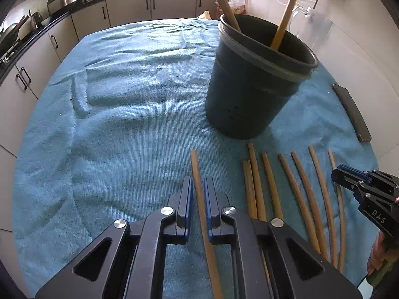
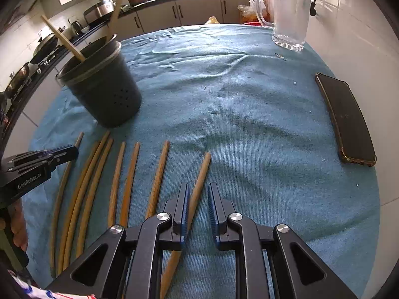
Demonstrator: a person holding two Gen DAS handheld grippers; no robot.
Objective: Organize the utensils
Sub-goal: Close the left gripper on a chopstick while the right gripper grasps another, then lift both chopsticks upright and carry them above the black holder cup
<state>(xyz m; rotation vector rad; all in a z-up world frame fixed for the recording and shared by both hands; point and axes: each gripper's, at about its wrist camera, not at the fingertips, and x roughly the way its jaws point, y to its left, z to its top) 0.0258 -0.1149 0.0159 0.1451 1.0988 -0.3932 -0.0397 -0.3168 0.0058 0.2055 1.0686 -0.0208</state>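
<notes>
Several wooden chopsticks lie side by side on a teal towel (image 1: 124, 99). My left gripper (image 1: 198, 182) is shut on the leftmost chopstick (image 1: 195, 167), which runs between its blue pads. My right gripper (image 2: 198, 186) straddles the rightmost chopstick (image 2: 203, 167). That stick lies against the left pad, and a gap shows at the right pad. A dark round holder (image 1: 249, 94) stands behind the row with two chopsticks (image 1: 224, 2) leaning in it. In the right wrist view the left gripper (image 2: 72, 150) sits over the row's far left, near the holder (image 2: 104, 94).
A black phone (image 2: 346, 119) lies near the towel's right edge. A glass mug (image 2: 289, 17) stands at the far right corner. Kitchen cabinets and a counter with pots run behind the table. A hand (image 2: 18, 224) holds the left gripper.
</notes>
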